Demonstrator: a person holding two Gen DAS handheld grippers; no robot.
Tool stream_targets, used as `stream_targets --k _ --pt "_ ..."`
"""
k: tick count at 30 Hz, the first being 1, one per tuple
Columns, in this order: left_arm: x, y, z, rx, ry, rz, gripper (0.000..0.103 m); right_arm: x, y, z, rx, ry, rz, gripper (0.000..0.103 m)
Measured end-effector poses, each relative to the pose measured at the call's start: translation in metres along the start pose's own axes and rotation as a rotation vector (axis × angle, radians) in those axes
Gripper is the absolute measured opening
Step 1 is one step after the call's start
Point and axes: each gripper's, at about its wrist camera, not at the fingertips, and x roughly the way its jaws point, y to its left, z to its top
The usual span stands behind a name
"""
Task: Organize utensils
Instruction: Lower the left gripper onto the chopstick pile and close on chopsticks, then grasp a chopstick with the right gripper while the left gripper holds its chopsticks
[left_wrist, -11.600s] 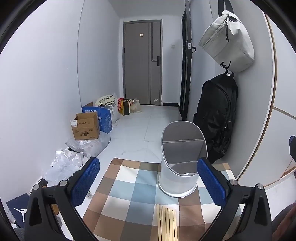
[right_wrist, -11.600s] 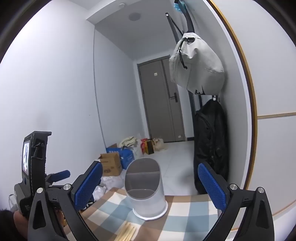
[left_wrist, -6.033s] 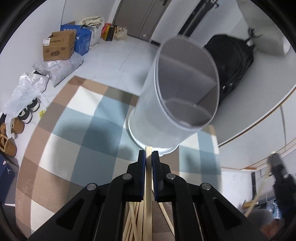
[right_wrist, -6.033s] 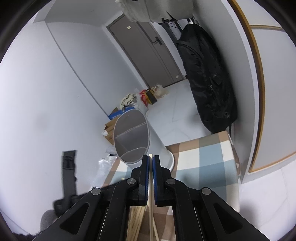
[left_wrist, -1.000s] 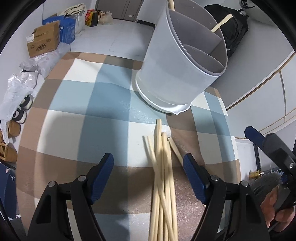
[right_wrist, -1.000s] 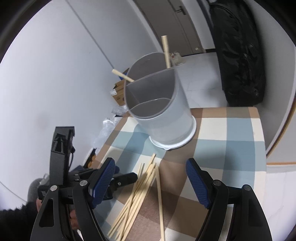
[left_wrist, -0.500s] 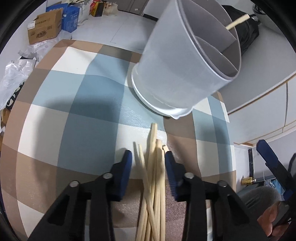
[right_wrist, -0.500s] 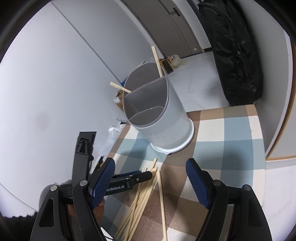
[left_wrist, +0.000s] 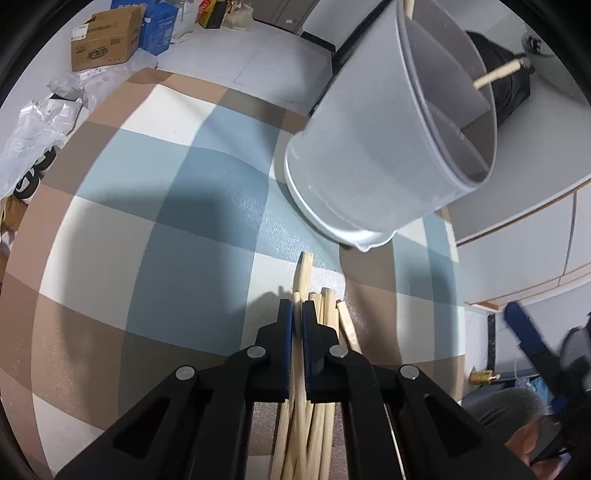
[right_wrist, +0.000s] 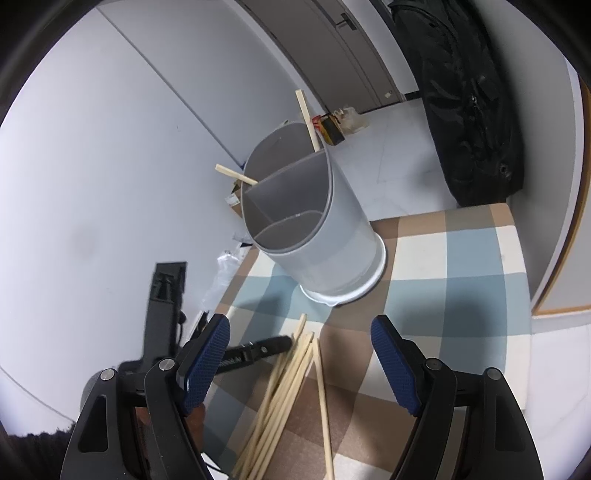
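Now clamped: left gripper (left_wrist: 297, 325) on one chopstick (left_wrist: 302, 273), wide a second ago; ready for holder (left_wrist: 373, 155). Right gripper (right_wrist: 299, 365) wide, empty.

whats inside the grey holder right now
Two wooden chopsticks stand in the back part of the grey holder, tips poking above the rim. The front part looks empty; the walls hide the chopsticks' lower ends.

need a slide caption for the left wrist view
Left gripper shut on one chopstick from the pile on the checked cloth, grey divided holder just ahead.
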Motion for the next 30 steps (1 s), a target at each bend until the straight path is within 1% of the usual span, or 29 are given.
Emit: stream_targets --k 2,3,5,6,7,9,12,13,17,19,23,25,27,29,30 --pt "-0.009 0.001 0.001 -0.002 -0.021 -0.007 0.001 0.004 0.001 -0.002 -0.009 0.019 -0.011 0.079" --pt "-0.014 0.002 0.001 -0.006 -0.031 -0.017 0.001 0.007 0.002 -0.003 -0.017 0.031 -0.018 0.077" --pt "-0.019 -0.001 0.003 -0.008 -0.048 -0.03 0.001 0.016 0.004 -0.006 -0.041 0.065 -0.044 0.067" --pt "-0.023 -0.001 0.003 -0.009 -0.056 -0.033 0.001 0.022 0.006 -0.008 -0.058 0.089 -0.067 0.058" --pt "-0.027 0.001 0.004 -0.011 -0.063 -0.039 0.001 0.029 0.008 -0.01 -0.075 0.119 -0.085 0.05" --pt "-0.033 0.002 0.005 -0.012 -0.084 -0.042 0.001 0.041 0.009 -0.014 -0.098 0.167 -0.106 0.045" --pt "-0.044 0.001 0.006 -0.01 -0.113 -0.056 0.0 0.059 0.014 -0.018 -0.153 0.232 -0.121 0.04" --pt "-0.045 -0.001 0.007 -0.007 -0.12 -0.062 0.0 0.064 0.016 -0.019 -0.176 0.246 -0.13 0.04" --pt "-0.051 -0.008 0.009 0.024 -0.16 -0.053 0.001 0.085 0.027 -0.022 -0.287 0.309 -0.184 0.037" --pt "-0.049 -0.011 0.009 0.035 -0.169 -0.052 0.001 0.094 0.031 -0.024 -0.328 0.341 -0.2 0.032" --pt "-0.051 -0.01 0.009 0.048 -0.177 -0.048 0.001 0.113 0.038 -0.026 -0.431 0.42 -0.254 0.031" --pt "-0.055 -0.011 0.01 0.058 -0.189 -0.049 0.001 0.12 0.04 -0.026 -0.465 0.445 -0.279 0.03" --pt "-0.061 -0.01 0.011 0.06 -0.204 -0.06 0.001 0.123 0.04 -0.023 -0.481 0.454 -0.28 0.03" --pt "-0.068 -0.01 0.011 0.072 -0.227 -0.056 0.001 0.125 0.041 -0.022 -0.488 0.461 -0.285 0.026" --pt "-0.071 -0.011 0.011 0.077 -0.238 -0.056 0.001 0.127 0.042 -0.022 -0.495 0.46 -0.301 0.019"
